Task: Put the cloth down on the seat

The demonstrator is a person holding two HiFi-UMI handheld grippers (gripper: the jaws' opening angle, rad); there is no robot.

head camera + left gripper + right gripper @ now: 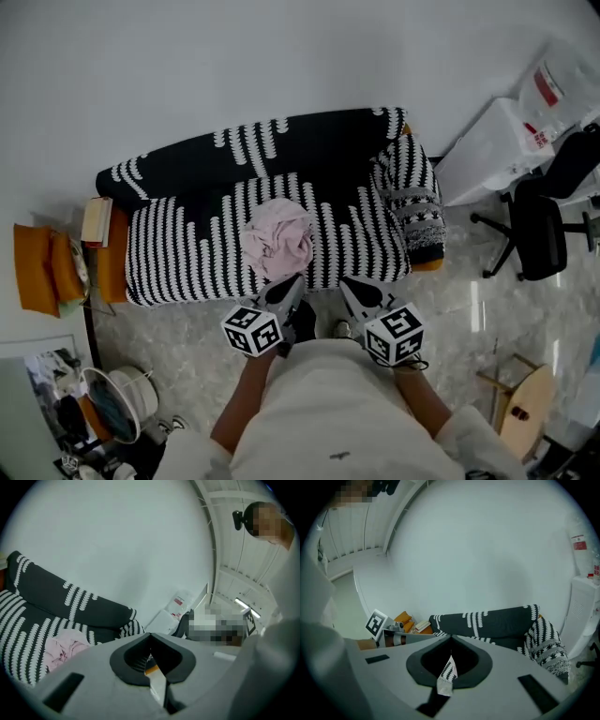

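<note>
The sofa (309, 141), under its black-and-white striped cover, fills the middle of the head view. The cloth (277, 239) lies in a loose pink heap on the seat (187, 258), right of centre and close to the front edge. As we judge it, the placing is as good as done.

The chair (539, 225) stands well off to the right and plays no part.

The left claw (287, 287) is just beside the near fringe of the cloth. Its jaws are pressed together with nothing between them, and in its own view the cloth sits off to the left, clear of them. The right claw (354, 289) is also closed and empty, pointing at the striped cover.

The risk we see is the heap's place near the edge. A careless pull-back of the left claw could catch a fold and drag the cloth forward onto the floor. A knee bumping the seat front could do the same. We cannot tell whether that claw touches the fabric.

Our count: one sofa, one chair, one cloth, two claws.
</note>
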